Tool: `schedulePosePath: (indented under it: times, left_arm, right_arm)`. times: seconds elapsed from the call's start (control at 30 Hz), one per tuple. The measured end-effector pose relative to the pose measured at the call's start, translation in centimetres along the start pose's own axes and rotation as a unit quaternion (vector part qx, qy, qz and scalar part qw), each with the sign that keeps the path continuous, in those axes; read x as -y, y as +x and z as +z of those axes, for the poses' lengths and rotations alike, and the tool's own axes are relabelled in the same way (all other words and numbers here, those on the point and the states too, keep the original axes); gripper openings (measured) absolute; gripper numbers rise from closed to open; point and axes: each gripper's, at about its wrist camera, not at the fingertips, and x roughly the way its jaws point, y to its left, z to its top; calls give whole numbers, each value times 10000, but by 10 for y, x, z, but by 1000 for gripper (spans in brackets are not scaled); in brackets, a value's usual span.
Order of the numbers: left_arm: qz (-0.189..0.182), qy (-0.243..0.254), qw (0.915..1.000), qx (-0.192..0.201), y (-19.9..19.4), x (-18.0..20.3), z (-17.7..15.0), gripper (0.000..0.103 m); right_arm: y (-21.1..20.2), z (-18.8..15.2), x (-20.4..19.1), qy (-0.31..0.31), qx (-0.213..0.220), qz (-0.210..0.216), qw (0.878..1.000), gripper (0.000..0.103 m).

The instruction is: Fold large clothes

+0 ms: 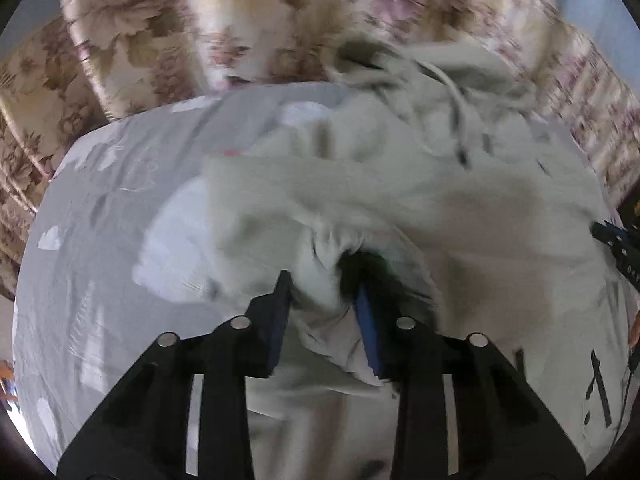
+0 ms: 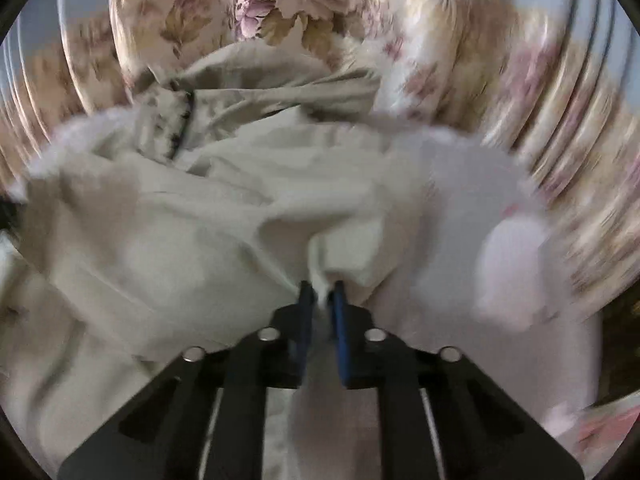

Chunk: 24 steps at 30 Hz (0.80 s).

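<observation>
A large pale beige garment with drawstrings lies crumpled on a light grey sheet. My left gripper is shut on a bunched fold of the garment, cloth filling the gap between its blue pads. In the right wrist view the same garment spreads to the left, and my right gripper is shut on a thin pinch of its edge. The right gripper's dark tip also shows in the left wrist view at the garment's right side. Both views are motion-blurred.
Floral curtains hang behind the surface, also in the right wrist view. The grey sheet has white cloud shapes on it. A black printed mark shows on the cloth at lower right.
</observation>
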Motion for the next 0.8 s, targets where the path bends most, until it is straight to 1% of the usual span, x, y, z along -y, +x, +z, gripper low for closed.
schedulePosePath:
  times: [0.03, 0.07, 0.1, 0.13, 0.17, 0.2, 0.23, 0.27, 0.3, 0.33, 0.4, 0.43, 0.47, 0.5, 0.53, 0.6, 0.63, 0.67, 0.7, 0.73, 0.8]
  left_arm:
    - [178, -43, 9998, 105, -4, -12, 5, 33]
    - [444, -44, 9988, 223, -8, -24, 10, 45]
    - [617, -70, 9974, 355, -14, -40, 15, 50]
    - [876, -111, 9949, 477, -19, -54, 19, 60]
    - [1172, -133, 9915, 550, -24, -65, 21, 73]
    - [1408, -193, 9880, 612, -31, -78, 23, 77]
    - [1381, -278, 9877, 678, -39, -86, 23, 84]
    - [1228, -366, 9889, 747, -47, -92, 22, 93]
    - [1037, -473, 9899, 840, -57, -95, 19, 97]
    - [920, -551, 9900, 914, -63, -93, 16, 100]
    - [525, -550, 9930, 903, -67, -76, 11, 100]
    - [270, -476, 9950, 837, -64, -62, 9, 100]
    - [145, -383, 9961, 784, -60, -49, 8, 100]
    - [95, -184, 9974, 697, -53, -31, 7, 100]
    - [200, -12, 9979, 609, -44, -16, 5, 100]
    - [543, 262, 9976, 354, -18, 3, 5, 100]
    - [637, 313, 9972, 226, -3, 7, 5, 100]
    - [783, 324, 9964, 90, 11, 5, 5, 100]
    - [872, 307, 9957, -113, 27, 0, 3, 100]
    - [669, 199, 9972, -262, 35, -7, -1, 100]
    - [182, -88, 9992, -352, 39, -23, -8, 100]
  right_arm:
    - [-2, 1, 7, 41, 29, -169, 9998, 9]
    - [-5, 2, 18, 139, 78, -494, 9987, 9]
    - [-7, 2, 31, 222, 104, -733, 9970, 9]
    - [-10, 1, 43, 358, 84, -723, 9967, 10]
    - [-14, 1, 58, 623, 121, -383, 9972, 13]
    - [-21, 1, 66, 836, 211, -87, 9962, 16]
    - [-31, 0, 73, 1046, 352, 180, 9937, 24]
    - [-40, 0, 74, 1184, 526, 318, 9911, 49]
    - [-46, 1, 71, 1236, 684, 438, 9890, 69]
    - [-52, 2, 65, 1219, 818, 625, 9872, 71]
    - [-54, 10, 40, 1015, 898, 1045, 9852, 71]
    - [-52, 14, 27, 890, 904, 1172, 9850, 71]
    - [-47, 17, 10, 691, 865, 1286, 9855, 71]
    - [-40, 19, -2, 533, 815, 1271, 9871, 71]
    - [-33, 20, -16, 351, 758, 1173, 9896, 71]
    - [-9, 20, -38, -172, 486, 907, 9945, 71]
    - [0, 18, -41, -303, 348, 789, 9958, 71]
    - [14, 14, -42, -436, 98, 696, 9966, 70]
    - [23, 10, -39, -430, -69, 770, 9961, 69]
    - [27, 5, -33, -302, -146, 918, 9952, 69]
    - [26, -4, -23, -93, -188, 1117, 9935, 69]
